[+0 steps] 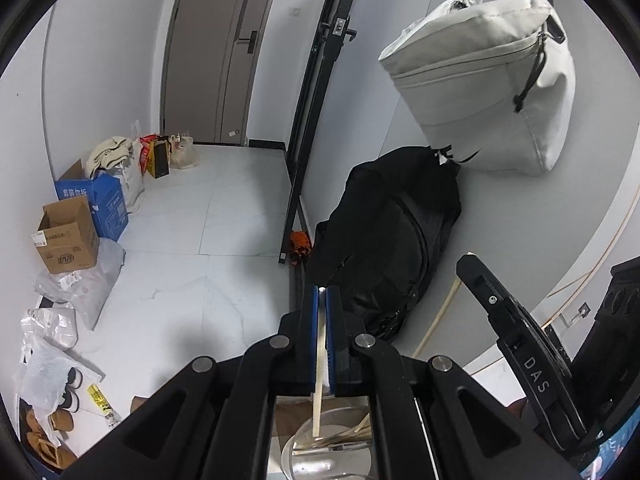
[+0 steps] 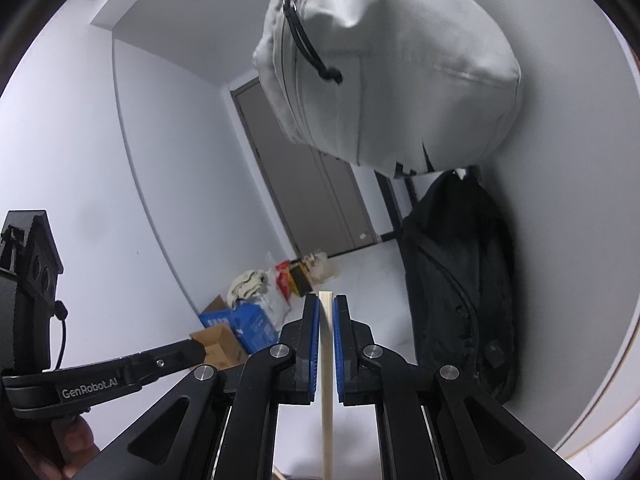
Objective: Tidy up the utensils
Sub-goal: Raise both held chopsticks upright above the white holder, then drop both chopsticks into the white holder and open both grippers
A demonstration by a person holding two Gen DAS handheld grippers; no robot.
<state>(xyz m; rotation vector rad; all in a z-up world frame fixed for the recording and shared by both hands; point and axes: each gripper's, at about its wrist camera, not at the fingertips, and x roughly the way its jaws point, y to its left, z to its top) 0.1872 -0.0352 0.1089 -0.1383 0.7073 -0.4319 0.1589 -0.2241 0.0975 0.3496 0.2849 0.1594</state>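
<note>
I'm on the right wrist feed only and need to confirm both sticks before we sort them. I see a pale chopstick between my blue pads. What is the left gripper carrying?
Observer: The left gripper is shut on a second chopstick, a pale one like yours, pinched between its blue pads.
Operator: Where does its lower end go?
Observer: It hangs down behind the fingers over a shiny metal bowl.
Operator: Anything already in that bowl?
Observer: Yes, several more pale sticks lie across it, partly hidden by the gripper body.
Operator: And my side?
Observer: Your right gripper is shut on its chopstick; no bowl shows in your view.
</note>
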